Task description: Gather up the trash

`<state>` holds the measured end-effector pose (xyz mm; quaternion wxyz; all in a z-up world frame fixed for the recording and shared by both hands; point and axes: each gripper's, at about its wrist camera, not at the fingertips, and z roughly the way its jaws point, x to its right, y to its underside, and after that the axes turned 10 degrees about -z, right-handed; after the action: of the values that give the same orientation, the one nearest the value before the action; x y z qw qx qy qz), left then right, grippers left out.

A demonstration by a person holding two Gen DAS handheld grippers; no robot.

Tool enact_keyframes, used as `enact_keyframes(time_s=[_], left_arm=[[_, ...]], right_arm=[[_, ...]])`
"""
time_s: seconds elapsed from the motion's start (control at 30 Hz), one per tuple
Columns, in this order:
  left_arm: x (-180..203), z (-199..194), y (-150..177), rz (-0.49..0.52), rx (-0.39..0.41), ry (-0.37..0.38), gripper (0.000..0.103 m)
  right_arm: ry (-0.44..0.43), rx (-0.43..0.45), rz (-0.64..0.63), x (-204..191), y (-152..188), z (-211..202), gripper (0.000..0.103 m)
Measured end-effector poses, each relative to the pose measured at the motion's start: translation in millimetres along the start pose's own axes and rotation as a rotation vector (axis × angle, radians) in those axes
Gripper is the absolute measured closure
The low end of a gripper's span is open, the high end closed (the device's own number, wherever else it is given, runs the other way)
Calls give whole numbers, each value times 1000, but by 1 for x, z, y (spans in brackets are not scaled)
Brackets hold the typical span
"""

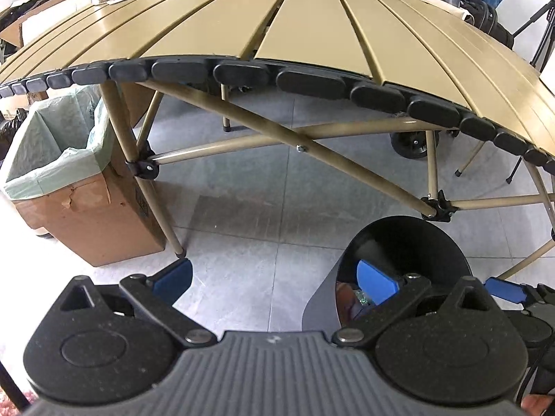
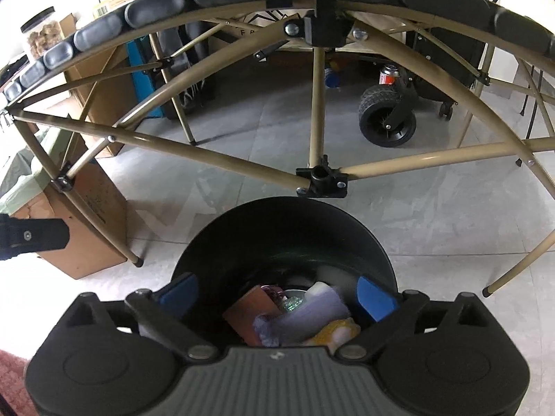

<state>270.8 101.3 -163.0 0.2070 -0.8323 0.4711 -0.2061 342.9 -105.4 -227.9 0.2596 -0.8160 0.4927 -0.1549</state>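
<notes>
Right gripper (image 2: 277,294) hangs over the black bin (image 2: 284,228), jaws wide and empty, positioned to drop rubbish inside. Left gripper (image 1: 277,280) alongside, likewise open, empty.

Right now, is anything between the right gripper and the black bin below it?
Nothing visible: the right gripper is open directly above the black bin, whose mouth is uncovered, with trash lying inside.

L gripper (image 1: 277,282) open over floor, black bin (image 1: 409,242) at right, slat table (image 1: 312,27) ahead.
</notes>
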Motion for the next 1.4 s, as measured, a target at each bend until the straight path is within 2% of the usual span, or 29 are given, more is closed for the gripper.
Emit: enact_keyframes(time_s=[0.2, 0.37, 0.53, 0.63, 0.77, 0.87, 1.03, 1.27, 1.4], left_arm=[[2, -2, -1, -8, 10, 18, 0], [8, -21, 1, -9, 73, 54, 0], [14, -69, 8, 13, 189, 140, 0], [17, -106, 25, 66, 271, 191, 0], [8, -142, 53, 112, 335, 190, 0], [-5, -162, 72, 126, 337, 222, 0], [-25, -186, 104, 166, 318, 226, 0], [-47, -203, 142, 177, 278, 220, 0], [-51, -210, 153, 195, 276, 217, 0]], right_arm=[[0, 3, -14, 0, 3, -5, 0], [1, 35, 2, 8, 10, -26, 0], [15, 125, 11, 14, 22, -81, 0], [7, 182, 20, 13, 39, -120, 0], [7, 235, 6, 4, 65, -169, 0], [14, 252, -11, -8, 86, -195, 0], [-1, 250, -13, -25, 115, -232, 0], [22, 285, -26, -41, 146, -274, 0], [38, 281, -34, -45, 158, -288, 0]])
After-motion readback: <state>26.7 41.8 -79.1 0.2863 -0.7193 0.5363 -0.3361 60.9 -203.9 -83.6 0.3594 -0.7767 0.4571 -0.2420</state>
